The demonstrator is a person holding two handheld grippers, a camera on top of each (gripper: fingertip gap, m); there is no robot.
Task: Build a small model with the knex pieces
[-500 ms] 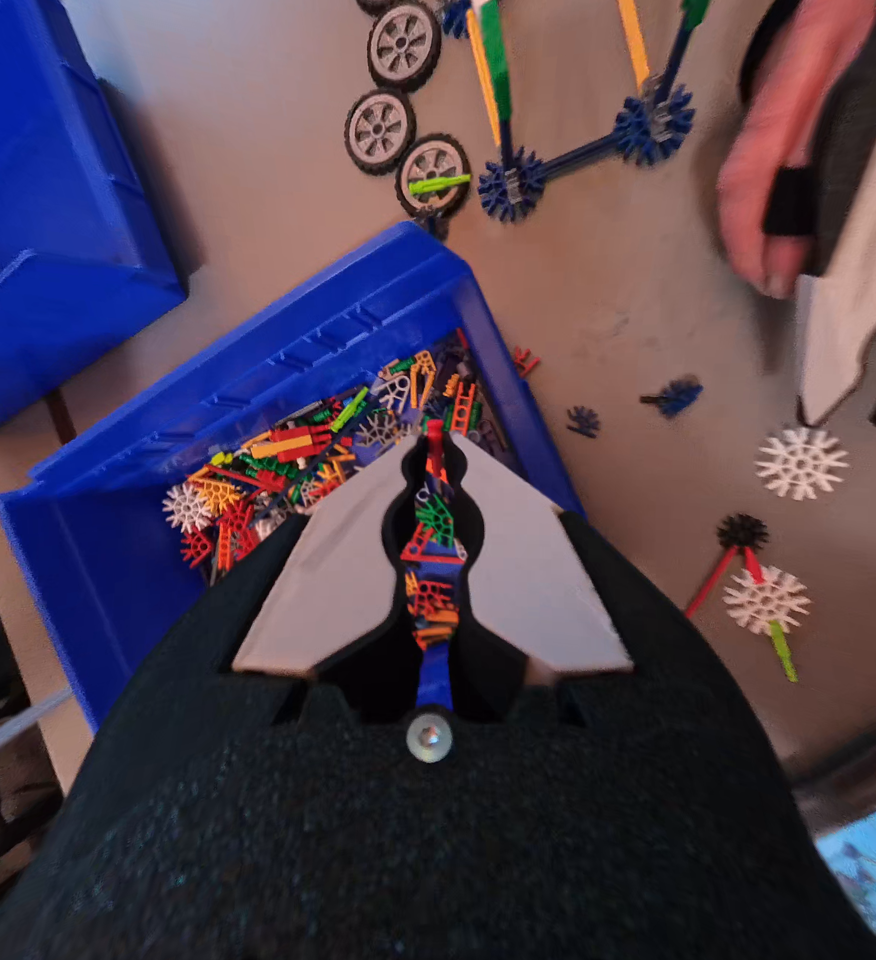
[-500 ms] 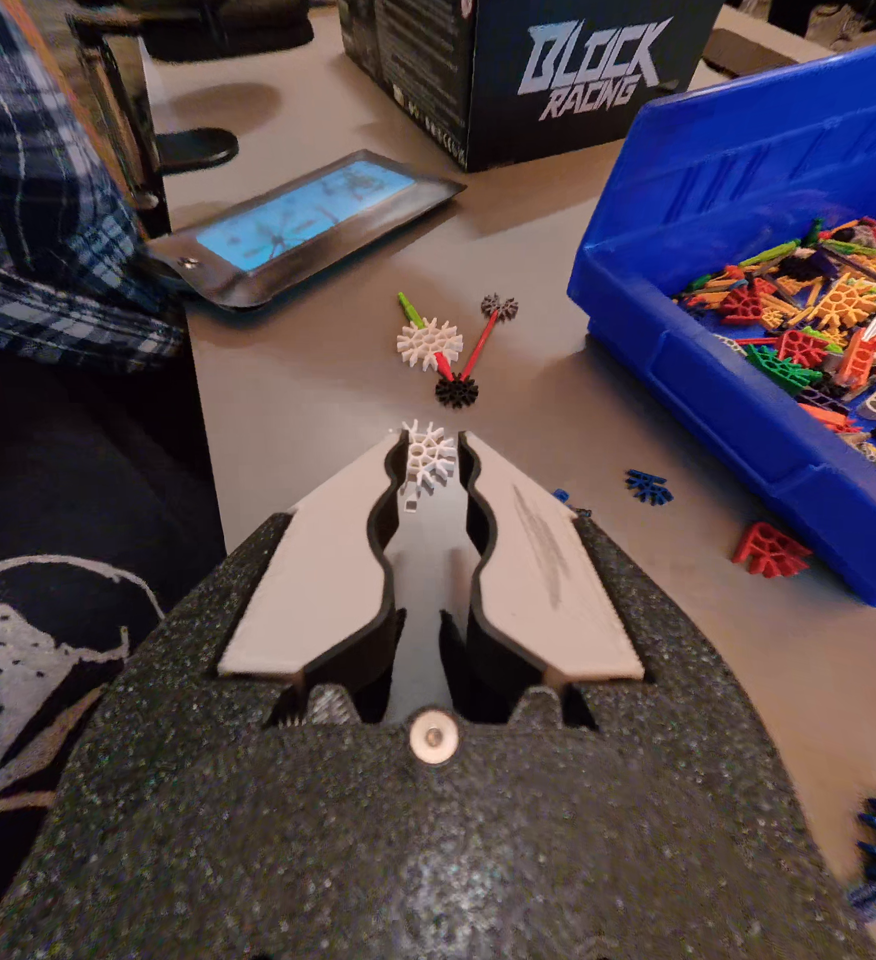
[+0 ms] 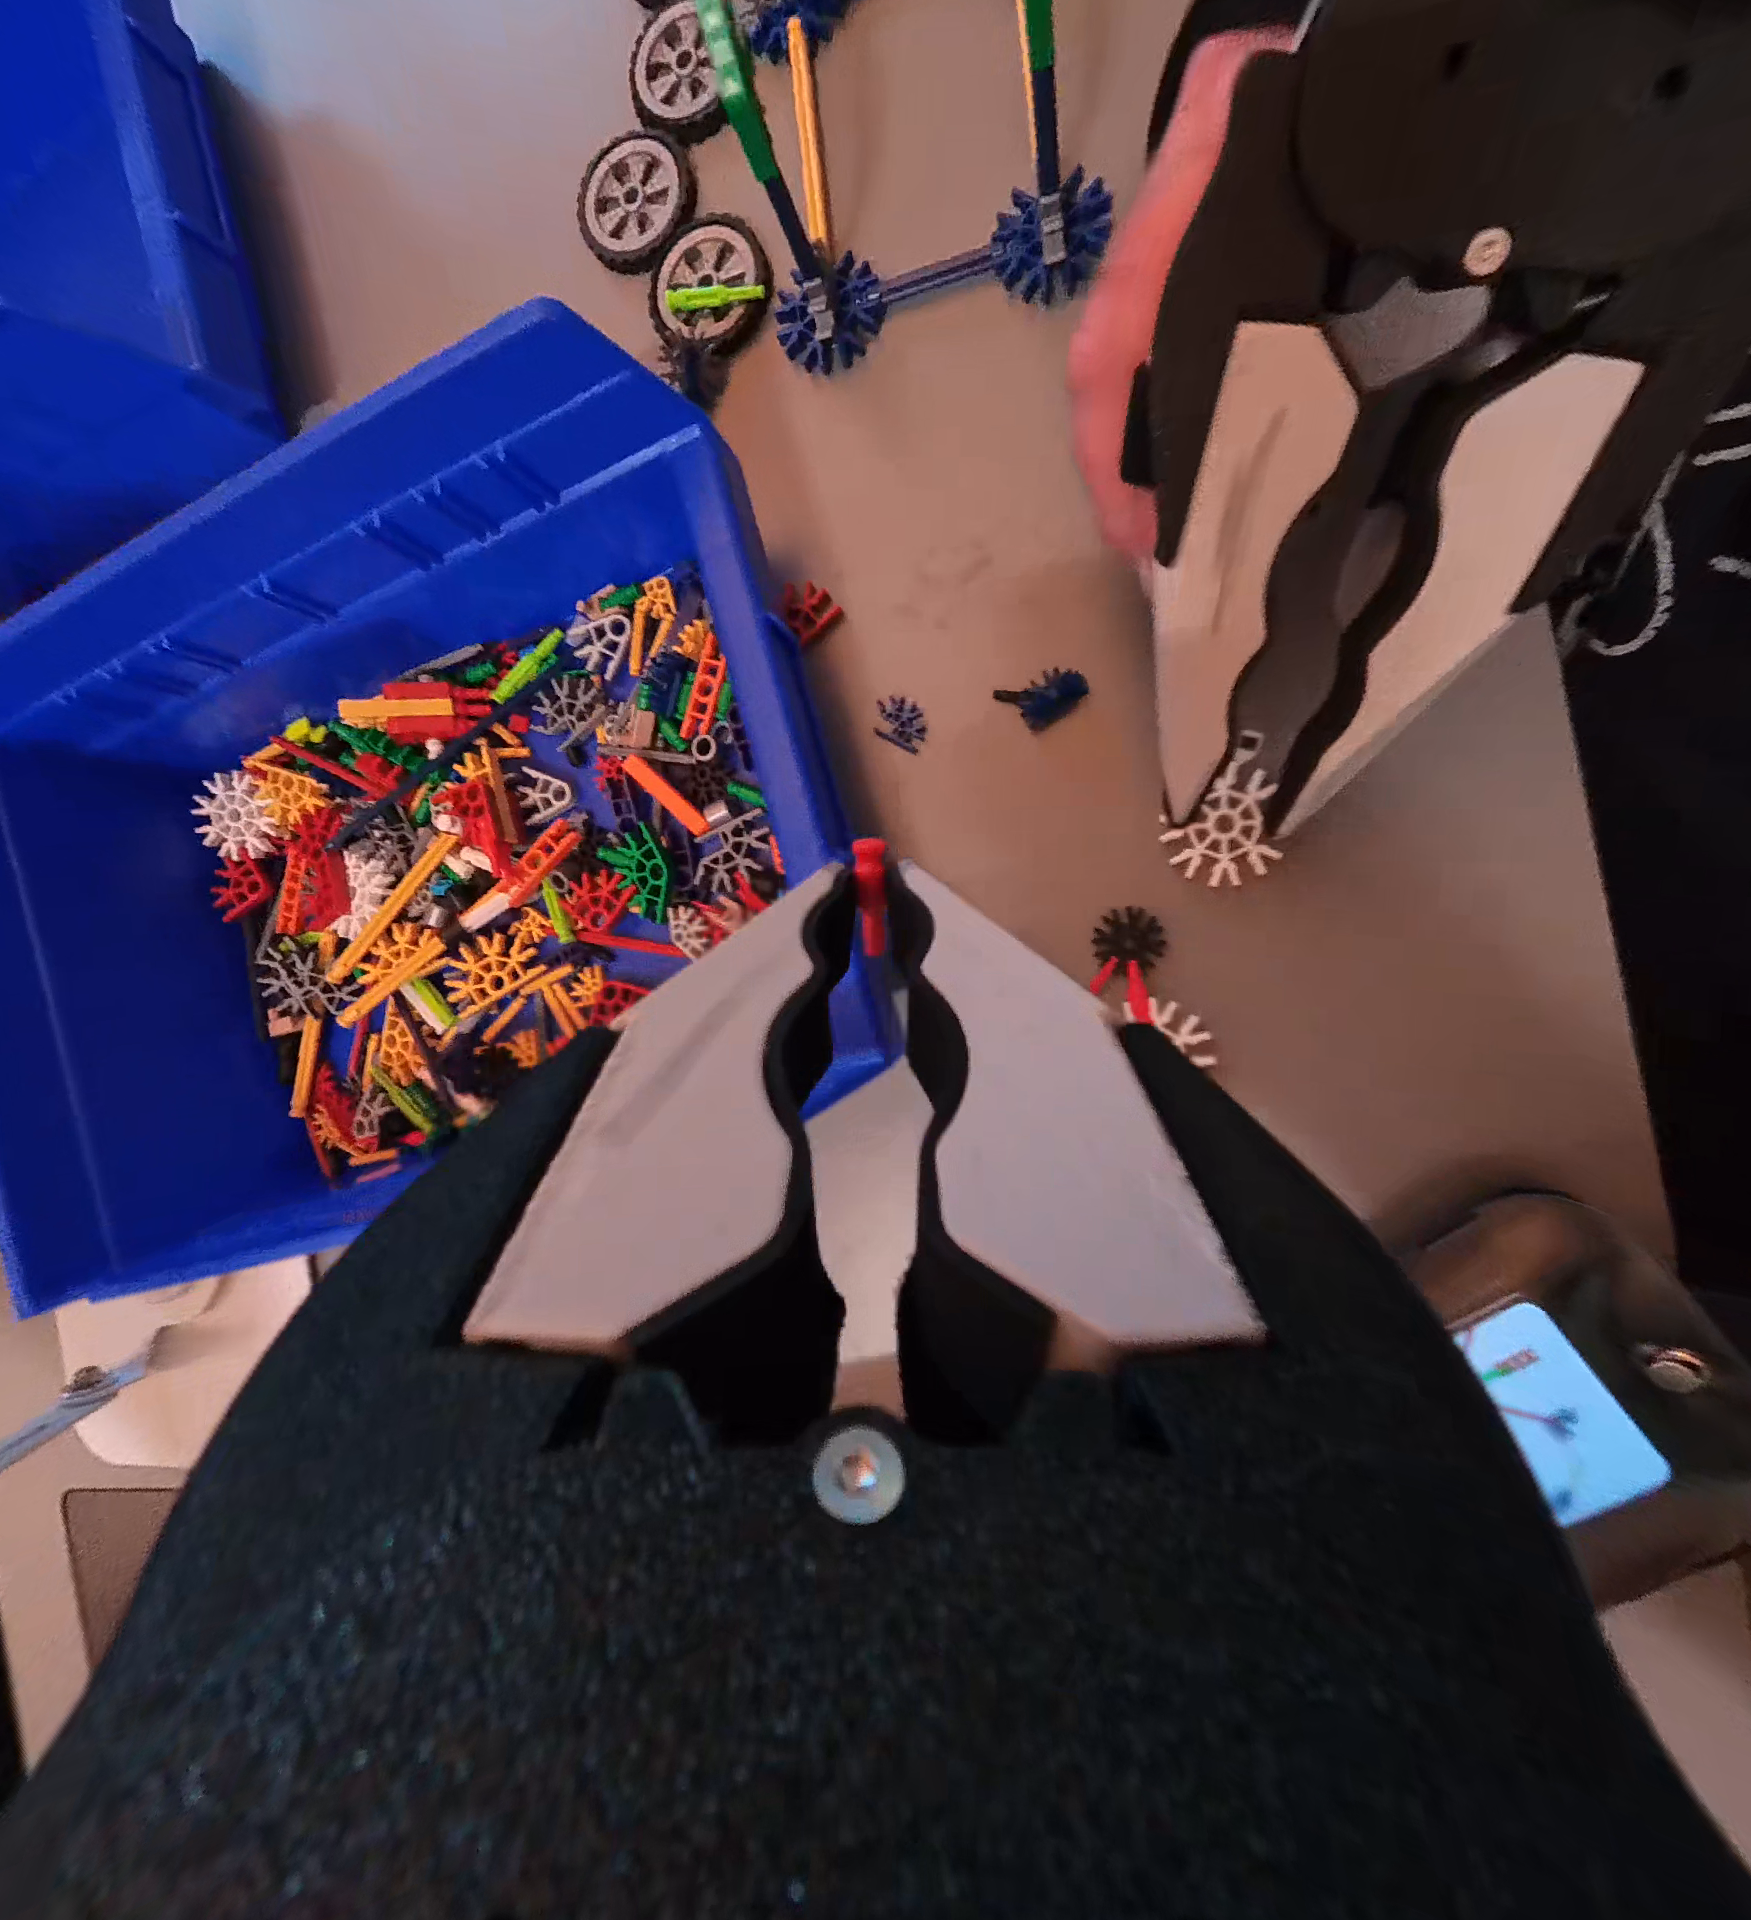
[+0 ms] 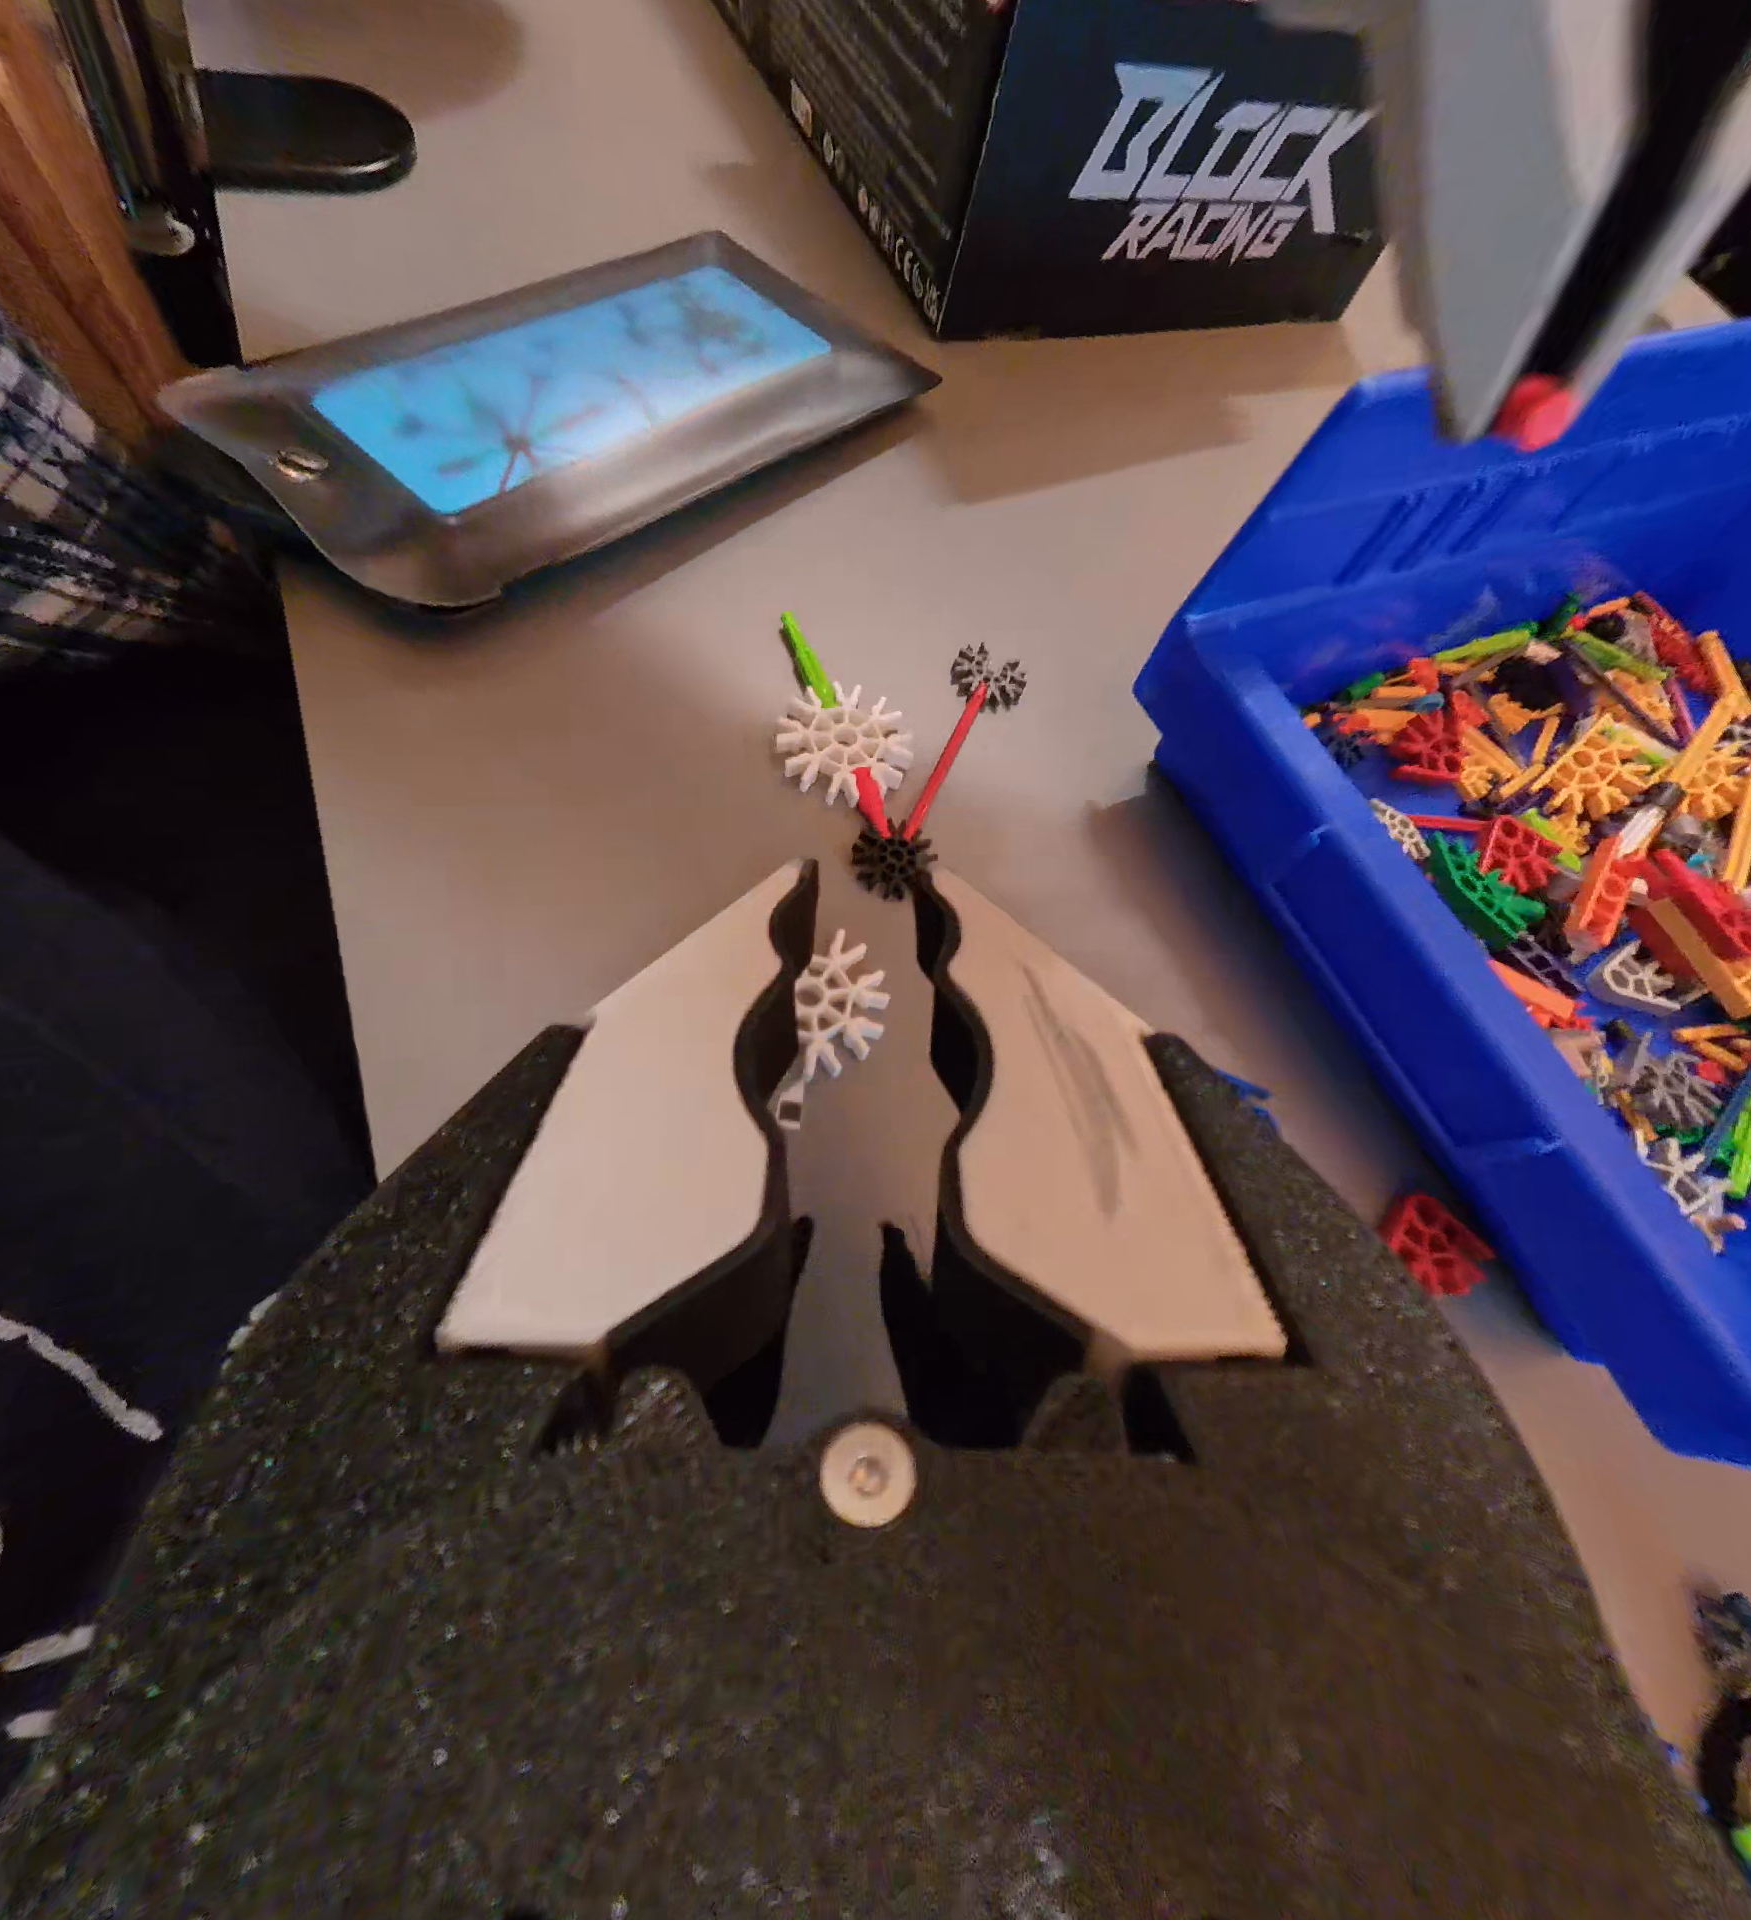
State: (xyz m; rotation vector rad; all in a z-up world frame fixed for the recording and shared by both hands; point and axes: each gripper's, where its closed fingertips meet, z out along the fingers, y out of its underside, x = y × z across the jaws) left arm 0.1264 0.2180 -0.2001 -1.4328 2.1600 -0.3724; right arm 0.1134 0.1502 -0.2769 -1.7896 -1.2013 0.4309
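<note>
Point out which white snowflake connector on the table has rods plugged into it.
The white snowflake connector lying beyond the right tool: a green rod and a red rod stick out of it. The other white snowflake, between that tool's fingers, carries no coloured rods.

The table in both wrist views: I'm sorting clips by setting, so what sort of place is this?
Probably a hobby or play table indoors: a blue bin full of coloured construction-toy pieces, a half-built rod-and-wheel model, and a dark toy box.
</note>
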